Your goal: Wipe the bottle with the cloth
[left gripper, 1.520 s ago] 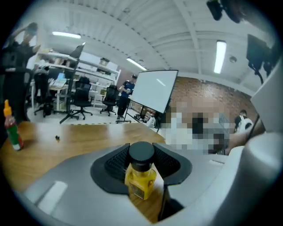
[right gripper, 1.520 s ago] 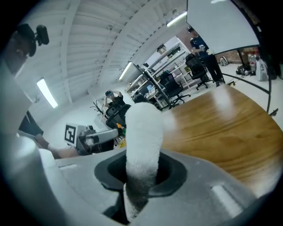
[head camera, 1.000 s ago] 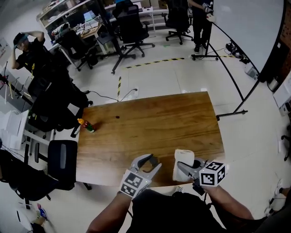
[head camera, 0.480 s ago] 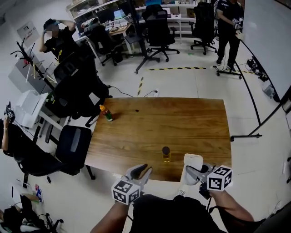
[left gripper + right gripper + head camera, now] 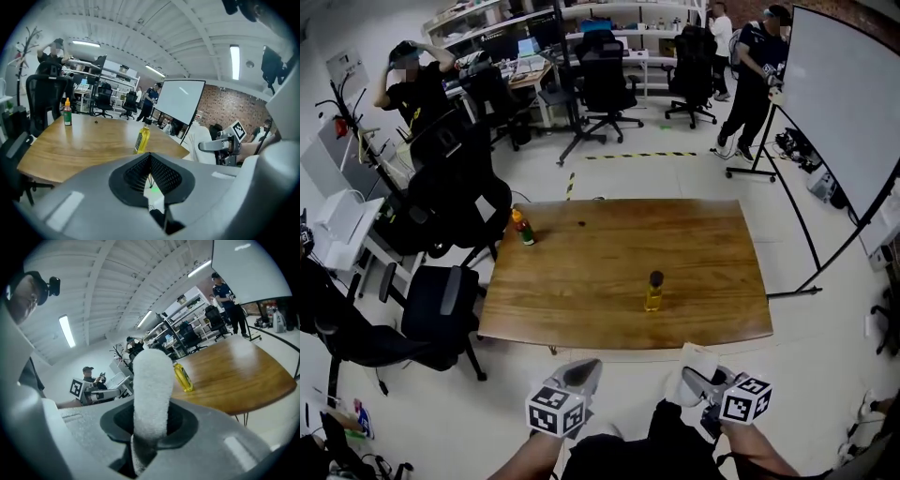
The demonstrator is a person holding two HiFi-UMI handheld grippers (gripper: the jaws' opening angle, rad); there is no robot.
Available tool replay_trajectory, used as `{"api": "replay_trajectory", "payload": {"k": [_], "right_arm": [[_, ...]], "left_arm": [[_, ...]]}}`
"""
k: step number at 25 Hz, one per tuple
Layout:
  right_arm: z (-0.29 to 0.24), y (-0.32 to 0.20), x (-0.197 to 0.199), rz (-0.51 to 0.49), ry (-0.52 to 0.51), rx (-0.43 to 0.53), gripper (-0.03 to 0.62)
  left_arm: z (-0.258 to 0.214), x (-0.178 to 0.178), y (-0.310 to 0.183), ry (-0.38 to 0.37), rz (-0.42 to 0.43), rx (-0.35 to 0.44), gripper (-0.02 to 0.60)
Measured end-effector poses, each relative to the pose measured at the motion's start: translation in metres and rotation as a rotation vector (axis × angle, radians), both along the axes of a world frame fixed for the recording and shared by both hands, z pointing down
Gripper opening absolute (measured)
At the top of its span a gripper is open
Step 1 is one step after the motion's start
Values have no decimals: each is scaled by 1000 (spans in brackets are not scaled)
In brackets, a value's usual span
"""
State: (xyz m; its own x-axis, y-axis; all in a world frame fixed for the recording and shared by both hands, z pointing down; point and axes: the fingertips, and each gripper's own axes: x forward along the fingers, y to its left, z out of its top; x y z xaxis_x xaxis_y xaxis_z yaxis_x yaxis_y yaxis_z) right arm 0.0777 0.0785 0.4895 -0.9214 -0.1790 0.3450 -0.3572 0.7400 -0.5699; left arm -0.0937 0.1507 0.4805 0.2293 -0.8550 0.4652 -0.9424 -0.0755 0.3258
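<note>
Wooden table (image 5: 581,281): rounded-corner rectangle, glossy grain. Left gripper (image 5: 584,370) off table's near edge, ribbed pads pressed together, empty. Right gripper (image 5: 692,377) beside it, pinching white fluffy cloth (image 5: 151,380), lower end hidden between jaws. Bottle (image 5: 653,292) upright on table, toward near edge: clear yellow, dark cap, label unreadable.

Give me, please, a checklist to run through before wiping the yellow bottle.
1. The yellow bottle stands upright on the table: ok.
2. The right gripper clamps the white cloth: ok.
3. The left gripper open for the bottle: not ok; its jaws have just been closing, nothing between them.
4. Grippers over the table: not ok, both off its near edge.
5. Space round the bottle: ok; the orange-capped bottle stands far off.
</note>
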Motion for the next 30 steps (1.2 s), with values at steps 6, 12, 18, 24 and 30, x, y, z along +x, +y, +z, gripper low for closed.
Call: {"api": "replay_trajectory", "payload": {"k": [6, 12, 18, 24, 30], "right_arm": [[5, 77, 40, 71, 81, 36, 74], [-5, 100, 66, 69, 116, 46, 73], [-13, 94, 78, 30, 89, 1, 72], [-18, 88, 81, -18, 72, 43, 72], [-12, 92, 81, -42, 73, 45, 72]], "left_arm": [[19, 19, 57, 64, 49, -23, 17], [16, 39, 80, 70, 69, -32, 17], [14, 51, 77, 177, -24, -39, 17], [4, 67, 66, 116, -28, 2, 17], [2, 76, 69, 78, -33, 4, 17]]}}
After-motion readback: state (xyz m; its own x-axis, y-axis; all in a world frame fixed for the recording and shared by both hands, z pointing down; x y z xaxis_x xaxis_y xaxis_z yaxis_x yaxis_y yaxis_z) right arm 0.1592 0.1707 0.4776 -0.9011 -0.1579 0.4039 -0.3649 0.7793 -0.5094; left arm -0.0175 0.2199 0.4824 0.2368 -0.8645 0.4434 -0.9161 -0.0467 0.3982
